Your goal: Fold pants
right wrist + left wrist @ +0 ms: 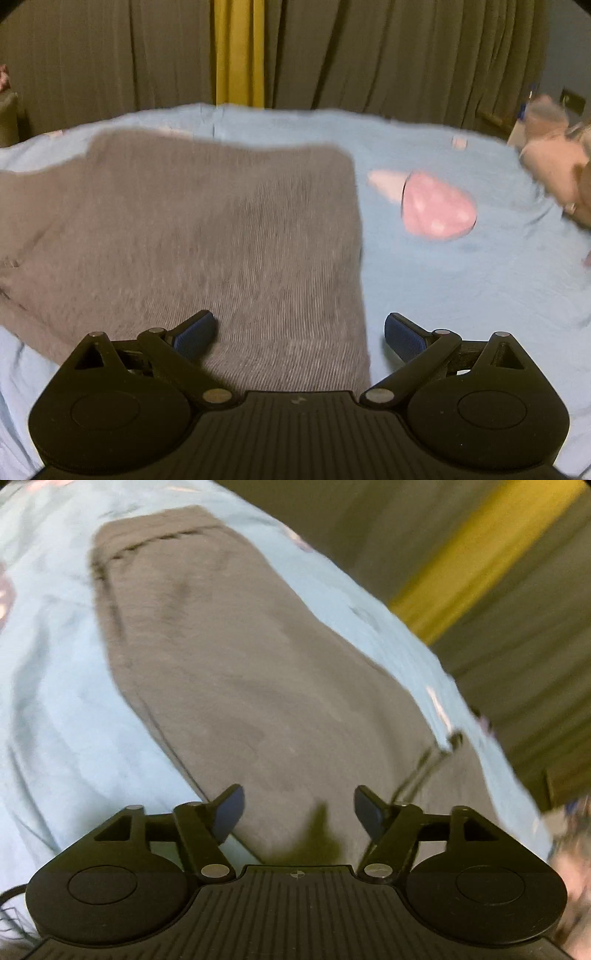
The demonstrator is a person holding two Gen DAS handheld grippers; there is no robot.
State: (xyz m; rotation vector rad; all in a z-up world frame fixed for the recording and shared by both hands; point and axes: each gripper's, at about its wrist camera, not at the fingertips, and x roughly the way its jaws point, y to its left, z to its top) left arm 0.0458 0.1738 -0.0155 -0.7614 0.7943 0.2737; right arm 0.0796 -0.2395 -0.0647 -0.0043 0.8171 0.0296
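One pair of grey pants [207, 236], one light blue bed sheet [461, 288], one pink mushroom print [436, 206], two open tongs [299, 814] [300, 338], one yellow curtain stripe [239, 51]

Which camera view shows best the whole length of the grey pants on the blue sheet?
The left wrist view shows it best: the grey pants run lengthwise from the near end to the far end with its dark stitch line. The right wrist view shows the grey pants only as a broad blurred panel, cut off at the left. Both grippers are open, holding nothing.
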